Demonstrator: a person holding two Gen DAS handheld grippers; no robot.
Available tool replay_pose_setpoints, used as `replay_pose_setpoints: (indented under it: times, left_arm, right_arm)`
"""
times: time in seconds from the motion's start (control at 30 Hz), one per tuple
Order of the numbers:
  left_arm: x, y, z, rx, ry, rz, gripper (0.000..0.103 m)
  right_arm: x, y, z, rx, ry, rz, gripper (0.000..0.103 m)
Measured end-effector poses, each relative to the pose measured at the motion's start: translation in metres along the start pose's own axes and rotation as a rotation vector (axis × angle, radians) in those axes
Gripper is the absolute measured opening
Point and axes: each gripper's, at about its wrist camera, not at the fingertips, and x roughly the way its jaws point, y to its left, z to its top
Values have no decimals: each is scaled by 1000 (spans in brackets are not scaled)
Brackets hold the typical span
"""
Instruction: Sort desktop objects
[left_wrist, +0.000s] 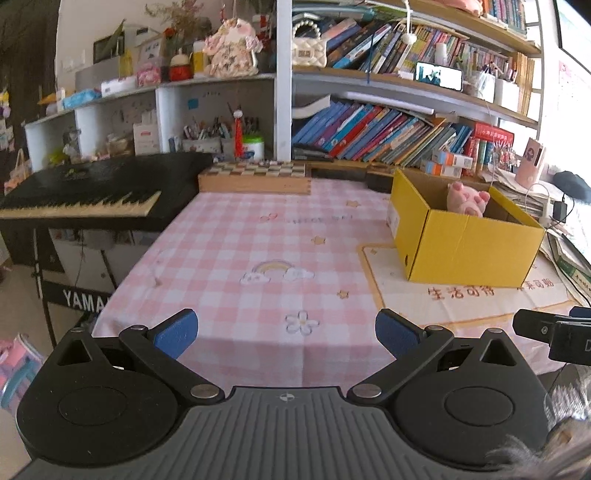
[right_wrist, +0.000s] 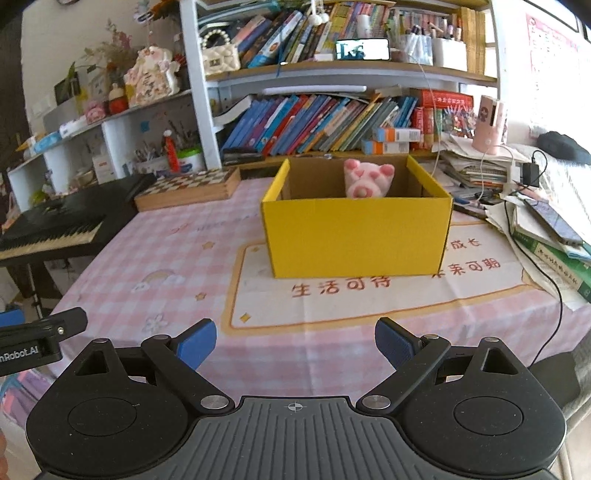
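Note:
A yellow cardboard box (right_wrist: 356, 236) stands open on a cream mat (right_wrist: 369, 291) on the pink checked tablecloth; it also shows in the left wrist view (left_wrist: 469, 243) at the right. A pink plush pig (right_wrist: 367, 179) sits inside it, also seen in the left wrist view (left_wrist: 467, 197). My left gripper (left_wrist: 286, 334) is open and empty above the table's near edge, left of the box. My right gripper (right_wrist: 295, 343) is open and empty, in front of the box and well short of it.
A wooden chessboard box (right_wrist: 188, 190) lies at the back of the table. A black keyboard (left_wrist: 92, 192) stands left of the table. Stacked books, papers, a phone and cables (right_wrist: 546, 221) crowd the right edge. Bookshelves (right_wrist: 332, 122) rise behind.

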Motion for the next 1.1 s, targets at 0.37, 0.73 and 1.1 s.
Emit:
replay_pose_setpoints:
  times: [0.37, 0.73, 1.1]
  left_arm:
    - [-11, 5, -11, 0, 5, -12, 103]
    - [-16, 4, -13, 5, 5, -10, 103]
    - [-17, 4, -12, 19, 11, -19, 103]
  right_arm:
    - [-6, 5, -9, 10, 25, -1, 100]
    - [-11, 9, -12, 3, 27, 5, 100]
    - [-11, 12, -14, -4, 38, 3, 100]
